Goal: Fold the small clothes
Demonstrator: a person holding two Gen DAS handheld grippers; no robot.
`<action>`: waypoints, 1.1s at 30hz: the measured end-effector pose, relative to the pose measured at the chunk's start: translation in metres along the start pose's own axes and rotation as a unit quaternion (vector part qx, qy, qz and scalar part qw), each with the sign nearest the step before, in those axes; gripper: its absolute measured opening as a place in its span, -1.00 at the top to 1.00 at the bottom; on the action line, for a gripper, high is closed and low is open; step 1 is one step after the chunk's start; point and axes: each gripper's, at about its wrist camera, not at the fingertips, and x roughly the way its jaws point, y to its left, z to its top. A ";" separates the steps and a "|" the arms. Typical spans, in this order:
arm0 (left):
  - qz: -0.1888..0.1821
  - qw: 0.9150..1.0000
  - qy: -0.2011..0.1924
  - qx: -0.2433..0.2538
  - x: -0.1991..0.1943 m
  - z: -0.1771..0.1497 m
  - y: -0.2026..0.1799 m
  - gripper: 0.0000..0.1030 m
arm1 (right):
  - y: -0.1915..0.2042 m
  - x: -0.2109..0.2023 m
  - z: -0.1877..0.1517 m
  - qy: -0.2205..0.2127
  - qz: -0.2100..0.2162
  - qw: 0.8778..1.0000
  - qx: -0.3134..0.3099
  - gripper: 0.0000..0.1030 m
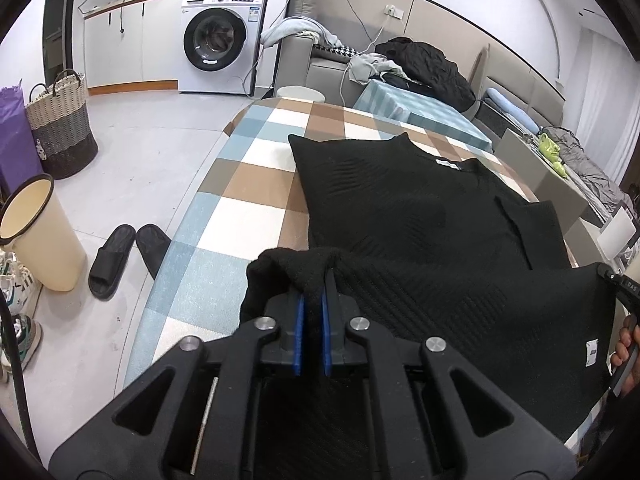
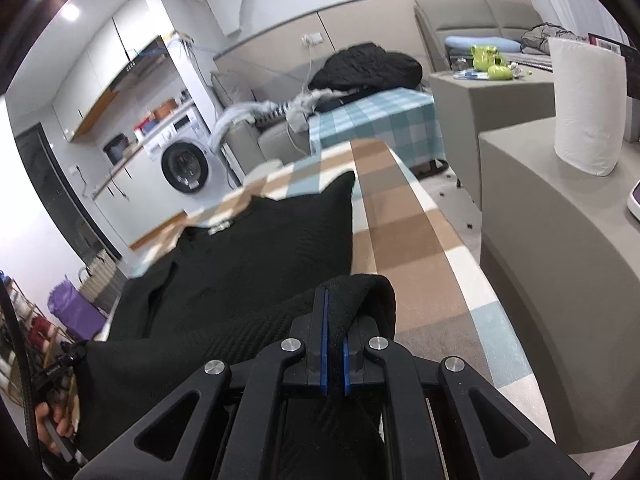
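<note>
Fingers [image 1: 309, 280] on white-tagged black garment [image 1: 400, 208]

The hem of the sweater [image 1: 420, 216] nearest the camera is hidden behind the left gripper [image 1: 315, 280] body in the left wrist view. Right of the sweater, a hand [image 1: 626, 354] is cut off by the frame edge. The white tag [image 1: 592, 353] on the sweater is too small to read. In the right wrist view, the neck label [image 2: 220, 227] blurs, and so does the washer [image 2: 186, 166] beyond the sweater.
</note>
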 end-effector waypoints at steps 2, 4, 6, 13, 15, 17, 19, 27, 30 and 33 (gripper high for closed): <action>0.006 1.000 0.007 0.004 0.001 -0.001 -0.001 0.89 | -0.003 0.006 -0.001 0.025 -0.022 0.999 0.004 0.72; 0.015 1.000 0.013 0.008 -0.001 -0.004 0.000 0.68 | -0.007 0.007 -0.001 0.038 -0.032 0.999 0.006 0.48; 0.014 1.000 0.021 0.010 -0.003 -0.010 0.002 0.36 | -0.011 0.003 -0.006 0.046 -0.031 0.998 0.001 0.20; 0.001 0.999 0.048 0.001 0.007 -0.024 0.003 -0.28 | -0.019 0.003 -0.024 0.074 -0.005 0.997 -0.009 -0.06; -0.007 0.998 0.059 -0.002 0.015 -0.025 0.002 -0.28 | -0.019 0.009 -0.026 0.084 -0.005 0.996 -0.009 -0.06; -0.004 0.998 0.070 0.002 0.023 -0.027 -0.001 -0.28 | -0.016 0.015 -0.026 0.089 0.010 0.996 -0.010 -0.06; 0.002 0.997 0.079 0.014 0.030 -0.027 -0.006 -0.28 | -0.014 0.019 -0.025 0.083 0.009 0.997 -0.008 0.00; -0.011 0.998 0.065 0.018 0.035 -0.024 -0.010 0.31 | -0.008 0.037 -0.020 0.095 0.007 0.995 -0.012 0.28; -0.004 0.997 0.062 0.038 0.032 -0.025 -0.015 0.51 | -0.006 0.036 -0.022 0.094 0.011 0.995 -0.023 0.44; 0.001 0.997 0.060 0.052 0.029 -0.027 -0.019 0.58 | -0.005 0.035 -0.024 0.097 0.015 0.995 -0.030 0.52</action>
